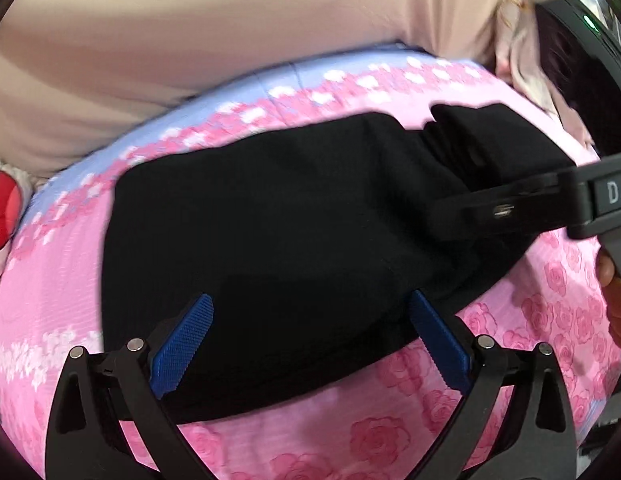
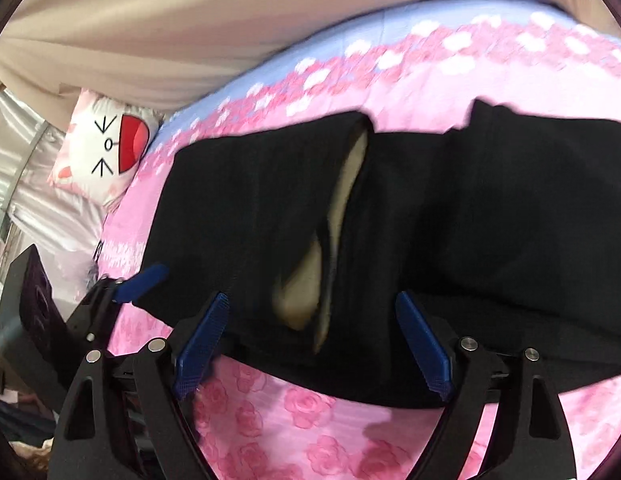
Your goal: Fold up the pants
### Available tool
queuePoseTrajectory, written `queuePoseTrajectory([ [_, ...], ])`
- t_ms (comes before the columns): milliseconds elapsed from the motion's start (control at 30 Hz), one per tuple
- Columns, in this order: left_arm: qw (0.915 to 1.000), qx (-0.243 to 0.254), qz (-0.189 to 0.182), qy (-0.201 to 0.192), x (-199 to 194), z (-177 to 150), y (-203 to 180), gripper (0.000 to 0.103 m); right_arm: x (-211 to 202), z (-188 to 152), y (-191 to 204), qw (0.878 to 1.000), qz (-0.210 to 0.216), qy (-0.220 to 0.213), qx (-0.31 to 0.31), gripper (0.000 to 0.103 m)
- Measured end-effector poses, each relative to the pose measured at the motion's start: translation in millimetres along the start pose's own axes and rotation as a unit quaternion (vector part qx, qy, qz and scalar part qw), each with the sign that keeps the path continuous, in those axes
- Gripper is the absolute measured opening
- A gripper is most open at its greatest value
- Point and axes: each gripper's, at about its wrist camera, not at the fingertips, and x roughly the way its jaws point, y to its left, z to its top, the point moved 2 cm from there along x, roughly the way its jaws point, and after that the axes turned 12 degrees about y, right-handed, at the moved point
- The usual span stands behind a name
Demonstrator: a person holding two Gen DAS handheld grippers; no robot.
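Black pants lie in a folded heap across a pink rose-print bedsheet. My left gripper hovers over the heap's near edge, its blue pads spread wide and pinching nothing. In the right wrist view the pants show a beige inner lining along a gap in the middle. My right gripper stands open over the near edge there, with cloth lying below the space between its jaws. One blue finger of the left gripper touches the pants' left edge.
A beige curtain hangs behind the bed. A white cat-face pillow rests at the far left on silvery satin cloth. The right gripper's black body and a person's hand fill the right side.
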Motion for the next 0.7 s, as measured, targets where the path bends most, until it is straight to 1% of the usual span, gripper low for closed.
queuePoseTrajectory([
  [33, 0.9999, 0.010, -0.008, 0.004, 3.1, -1.1, -4.9, 0.096, 5.1, 0.9, 3.1, 1.000, -0.013, -0.001, -0.006, 0.073],
  [67, 0.9998, 0.016, -0.010, 0.003, 4.4, -1.6, -8.0, 0.096, 7.4, 1.8, 8.3, 0.999, -0.031, -0.004, -0.017, 0.062],
  [100, 0.9997, 0.022, -0.009, 0.000, 4.7, -3.0, -11.0, 0.096, 8.2, 5.6, 13.8, 0.998, -0.051, 0.002, -0.022, 0.047],
  [133, 0.9995, 0.031, -0.007, -0.004, 5.4, -4.0, -14.9, 0.096, 6.3, 8.8, 14.8, 0.999, -0.049, 0.006, -0.017, 0.030],
  [167, 0.9991, 0.043, -0.007, -0.006, 6.4, -4.3, -19.0, 0.096, 2.4, 12.4, 17.2, 0.999, -0.046, 0.008, -0.019, 0.023],
  [200, 0.9989, 0.047, -0.007, -0.007, 7.2, -3.9, -21.3, 0.096, -3.1, 15.6, 21.1, 0.998, -0.048, 0.008, -0.027, 0.021],
  [333, 0.9974, 0.067, -0.023, -0.016, 13.2, 2.7, -33.9, 0.098, -28.3, 24.4, 36.7, 0.999, -0.021, 0.005, -0.032, 0.020],
  [367, 0.9974, 0.068, -0.014, -0.017, 15.7, 4.6, -36.5, 0.098, -32.4, 26.7, 41.6, 0.999, -0.015, 0.006, -0.037, 0.020],
  [433, 0.9974, 0.070, 0.006, -0.018, 23.2, 8.9, -40.5, 0.098, -32.7, 33.3, 51.5, 0.998, -0.033, 0.018, -0.052, 0.020],
  [467, 0.9976, 0.066, 0.010, -0.017, 27.6, 10.9, -40.6, 0.097, -31.5, 36.1, 51.0, 0.997, -0.044, 0.023, -0.052, 0.023],
  [500, 0.9980, 0.062, 0.006, -0.013, 31.0, 12.7, -39.3, 0.097, -29.6, 38.7, 46.7, 0.997, -0.053, 0.029, -0.046, 0.023],
  [533, 0.9984, 0.054, -0.005, -0.012, 30.0, 13.8, -36.0, 0.093, -28.6, 37.8, 42.0, 0.997, -0.063, 0.032, -0.043, 0.025],
  [567, 0.9986, 0.043, -0.026, -0.015, 25.0, 13.9, -30.7, 0.091, -28.8, 35.5, 38.9, 0.997, -0.065, 0.030, -0.044, 0.030],
  [600, 0.9966, 0.031, -0.075, -0.018, 15.9, 12.5, -21.6, 0.091, -32.8, 29.6, 32.3, 0.997, -0.066, 0.021, -0.044, 0.035],
  [633, 0.9938, 0.022, -0.108, -0.016, 10.7, 10.4, -14.2, 0.093, -38.0, 23.5, 26.2, 0.997, -0.069, 0.010, -0.041, 0.048],
  [667, 0.9908, 0.014, -0.134, -0.011, 8.7, 8.4, -9.0, 0.096, -44.7, 16.8, 19.4, 0.997, -0.068, -0.002, -0.037, 0.057],
  [700, 0.9882, 0.006, -0.153, -0.008, 5.9, 6.0, -2.4, 0.097, -53.0, 7.9, 10.5, 0.998, -0.061, -0.015, -0.033, 0.058],
])
